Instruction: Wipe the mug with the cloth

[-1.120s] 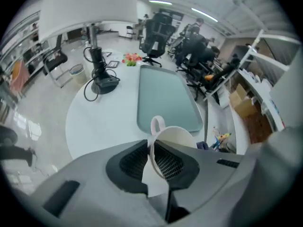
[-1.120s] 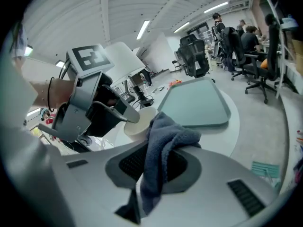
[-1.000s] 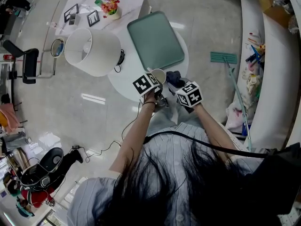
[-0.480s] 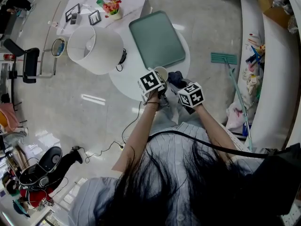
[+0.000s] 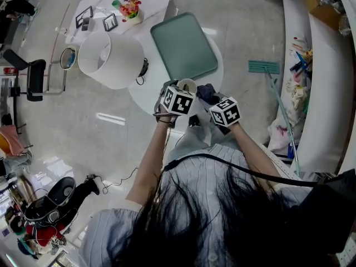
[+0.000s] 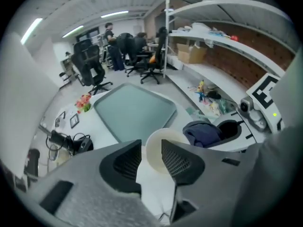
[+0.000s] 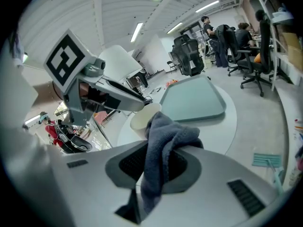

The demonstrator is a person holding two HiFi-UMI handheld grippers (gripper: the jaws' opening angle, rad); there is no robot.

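- Grey-blue cloth [image 7: 165, 136] pinched tight in the closed jaws of the right gripper [image 7: 164, 161], with folds hanging out above and below.
- Just beside it, cream mug [image 6: 154, 143] clamped by its wall in the left gripper [image 6: 151, 161], at the near edge of the round white table [image 5: 146, 96].
- Probably the start of wiping. Next: press the cloth on the mug wall and rub around.
- Mouth facing up, long axis near upright.
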